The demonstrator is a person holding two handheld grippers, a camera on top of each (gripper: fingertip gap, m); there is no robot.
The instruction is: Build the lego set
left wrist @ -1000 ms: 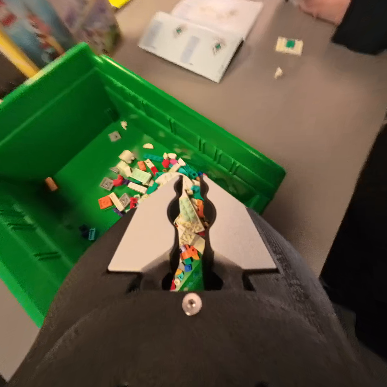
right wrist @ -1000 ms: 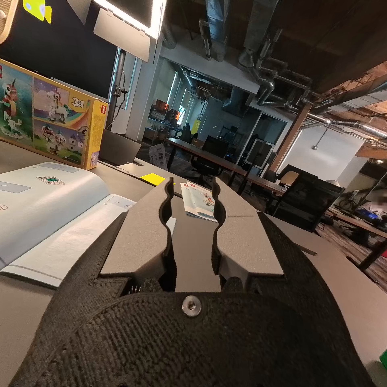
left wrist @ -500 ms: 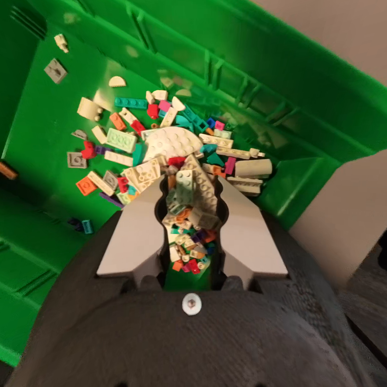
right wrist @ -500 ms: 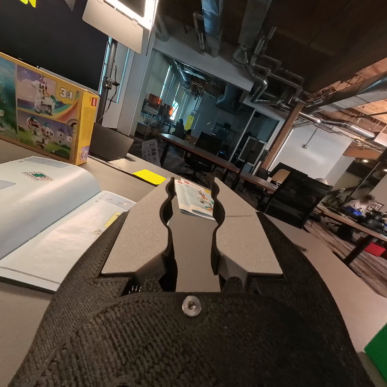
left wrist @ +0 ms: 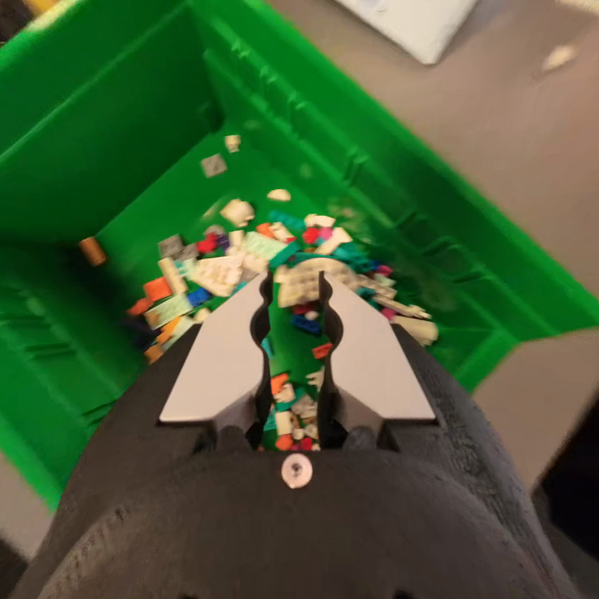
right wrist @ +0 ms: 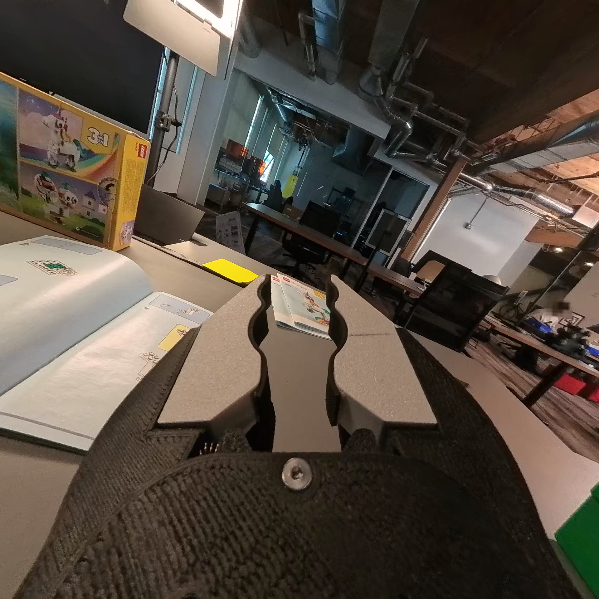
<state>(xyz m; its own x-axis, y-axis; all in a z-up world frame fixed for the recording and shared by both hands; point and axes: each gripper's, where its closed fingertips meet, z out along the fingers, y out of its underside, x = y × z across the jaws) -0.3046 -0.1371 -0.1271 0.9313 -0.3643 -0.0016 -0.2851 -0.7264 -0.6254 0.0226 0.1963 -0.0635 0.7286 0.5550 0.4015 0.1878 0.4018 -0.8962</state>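
Note:
A green plastic bin [left wrist: 97,136] holds a heap of loose lego pieces [left wrist: 291,265] in white, teal, orange, red and blue. My left gripper [left wrist: 294,279] hangs above the heap, open and empty, with its tips over a white studded plate [left wrist: 301,287]. The left wrist view is blurred. My right gripper [right wrist: 297,281] is open and empty, low over the grey table [right wrist: 181,272], pointing across the room. An open instruction book [right wrist: 64,311] lies to its left, and a corner of it shows in the left wrist view [left wrist: 418,22].
A yellow lego box [right wrist: 68,181] stands behind the book. Thin booklets [right wrist: 301,308] and a yellow note [right wrist: 230,269] lie ahead of the right gripper. A green bin corner [right wrist: 580,534] shows at the lower right. A small white piece [left wrist: 559,58] lies on the table beyond the bin. One gripper's finger ends stand about 50 cm off the other's.
My left gripper dipped close over the heap, then drew back and turned, so the table beyond the bin shows again; its jaws stay open. The right gripper has shifted slightly left.

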